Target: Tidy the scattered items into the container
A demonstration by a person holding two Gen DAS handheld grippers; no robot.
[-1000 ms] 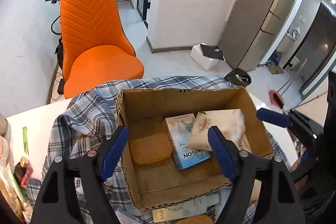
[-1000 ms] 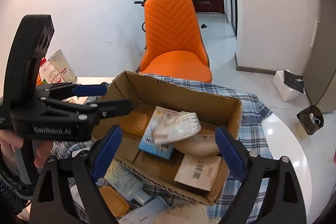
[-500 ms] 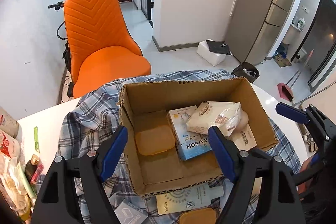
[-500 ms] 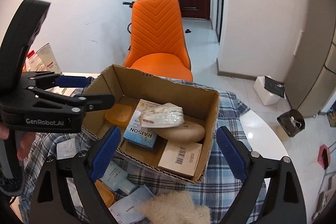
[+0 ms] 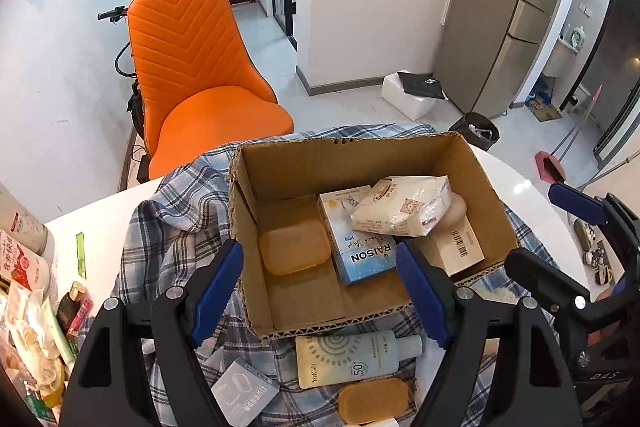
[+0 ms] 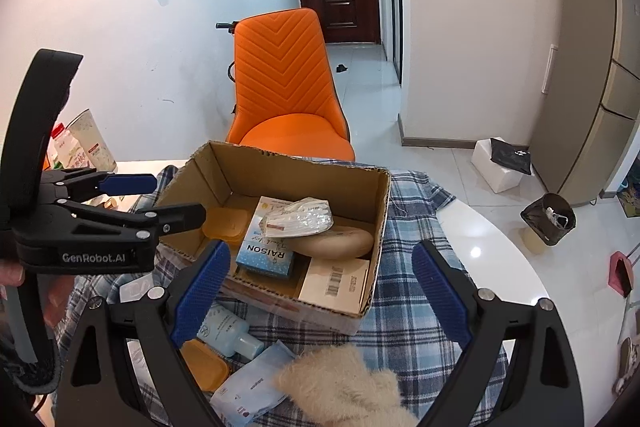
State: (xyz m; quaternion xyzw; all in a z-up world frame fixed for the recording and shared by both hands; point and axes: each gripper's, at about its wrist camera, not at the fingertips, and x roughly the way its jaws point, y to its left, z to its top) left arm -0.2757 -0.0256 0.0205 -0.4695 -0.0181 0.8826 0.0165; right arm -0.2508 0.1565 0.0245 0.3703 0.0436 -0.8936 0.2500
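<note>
An open cardboard box [image 5: 280, 163] [image 6: 280, 163] sits on a plaid cloth. Inside lie an orange case [image 5: 294, 251], a blue RAISON box [image 5: 360, 247] [image 6: 266, 247], a white packet [image 5: 404, 211] [image 6: 300, 217], a tan pouch [image 6: 336, 243] and a barcode carton [image 5: 460, 249] [image 6: 334, 281]. In front of the box lie a sunscreen bottle [image 5: 352, 355] [image 6: 228, 331], a second orange case [image 5: 374, 399] [image 6: 204, 367], a grey box [image 5: 244, 393], a blue sachet [image 6: 256, 383] and a fluffy beige item [image 6: 344, 383]. My left gripper [image 5: 320, 291] and my right gripper [image 6: 320, 287] are both open and empty above the box's near edge.
The cloth [image 6: 420, 307] covers a round white table [image 6: 492, 255]. Snack packs and bottles [image 5: 28, 267] crowd the table's left side. An orange chair [image 5: 200, 87] stands behind the table. A bin [image 6: 548, 219] and a white box [image 6: 500, 167] are on the floor.
Both grippers have pulled back and up from the box, still open. More of the items in front of the box have come into view.
</note>
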